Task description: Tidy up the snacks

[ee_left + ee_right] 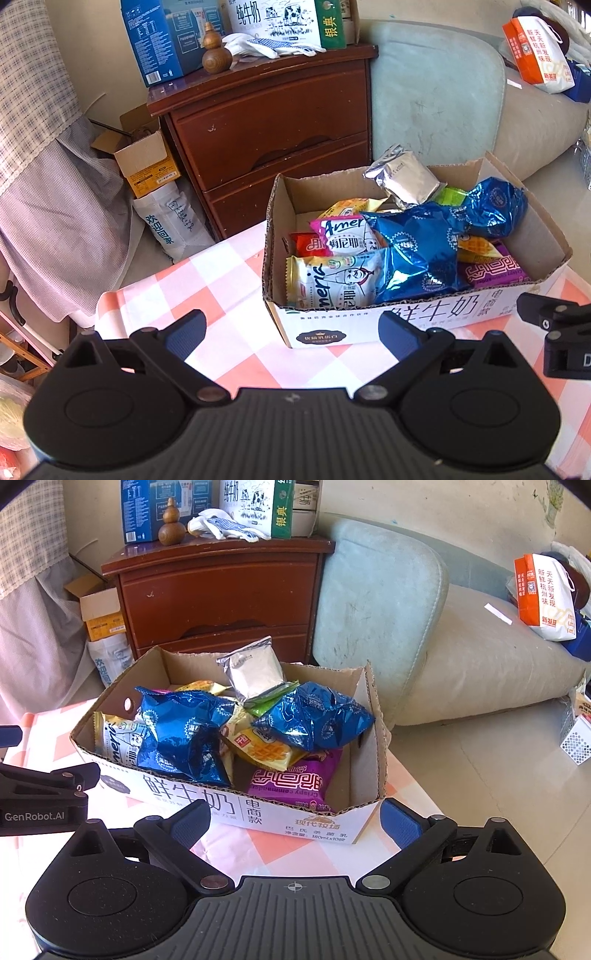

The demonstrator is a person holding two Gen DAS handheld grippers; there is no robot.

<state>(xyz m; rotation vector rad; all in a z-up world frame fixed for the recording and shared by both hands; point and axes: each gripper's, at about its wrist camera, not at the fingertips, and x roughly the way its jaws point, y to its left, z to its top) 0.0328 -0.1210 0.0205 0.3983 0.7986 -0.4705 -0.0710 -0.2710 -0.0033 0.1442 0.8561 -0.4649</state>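
— Looking at both wrist views, where do the snacks sit?

— All in the cardboard box [417, 317], which stands on the checkered tablecloth [221, 280] toward the table's far edge. Two blue foil bags [184, 738] lie on top, a silver pouch [255, 672] is propped against the box's far wall, and a purple packet [291, 779] lies flat in the near right corner. A white cartoon-chef packet [332, 280] fills the near left corner.

— And the tools?

— Both are released. The left gripper [291, 332] has its fingers spread wide with nothing between them; the right gripper [295, 819] is the same. Each hovers just short of the box's near wall, side by side.

— What does the next move turn on?

— My guess is direction and reach. The box lies straight ahead of both grippers, its long axis running left to right across them. The purple packet and the right-hand blue bag are nearer the right gripper; the chef packet is nearer the left. The left gripper is centred off the box's left end, so it would have to go forward and rightward, while the right one faces the box nearly square on.

— Any snag?

— The blue bags are puffy and slick, so a pinch could slide off.
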